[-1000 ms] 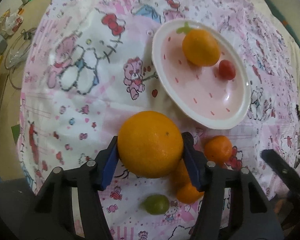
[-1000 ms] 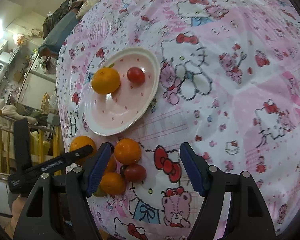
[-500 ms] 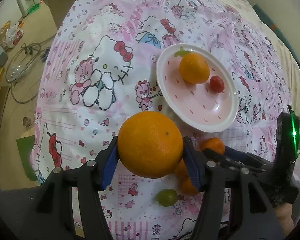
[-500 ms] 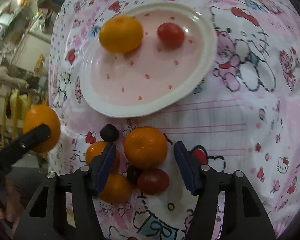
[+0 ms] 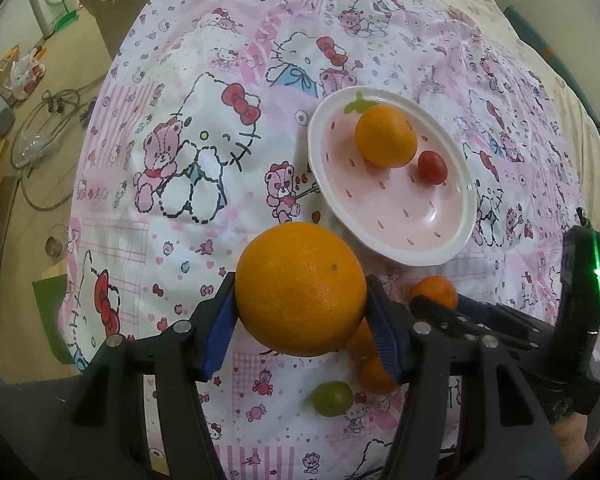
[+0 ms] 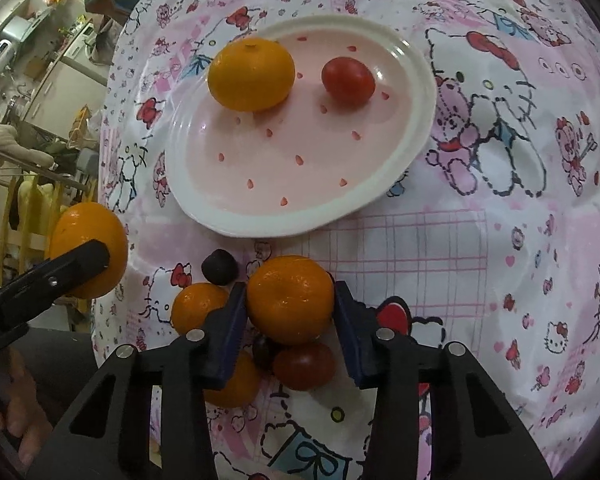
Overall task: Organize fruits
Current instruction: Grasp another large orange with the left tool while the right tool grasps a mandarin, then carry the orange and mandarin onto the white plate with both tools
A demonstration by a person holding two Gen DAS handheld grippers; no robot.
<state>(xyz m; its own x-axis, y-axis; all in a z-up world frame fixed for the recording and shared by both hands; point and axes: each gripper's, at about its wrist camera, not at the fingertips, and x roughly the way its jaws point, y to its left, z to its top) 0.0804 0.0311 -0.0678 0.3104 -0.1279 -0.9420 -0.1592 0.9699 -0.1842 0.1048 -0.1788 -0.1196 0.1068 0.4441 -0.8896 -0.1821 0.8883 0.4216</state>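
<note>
Fingers of your left gripper [image 5: 300,312] pinch the large orange [image 5: 300,288], held above the cloth near the plate [image 5: 466,216]. Your right gripper [image 6: 290,320] brackets a tangerine [image 6: 290,298] with pads at its sides; contact unclear.

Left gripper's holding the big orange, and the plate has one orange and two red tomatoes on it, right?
Not quite. The plate holds one orange and only one red tomato, as the right wrist view shows. The left gripper does hold the big orange.
</note>
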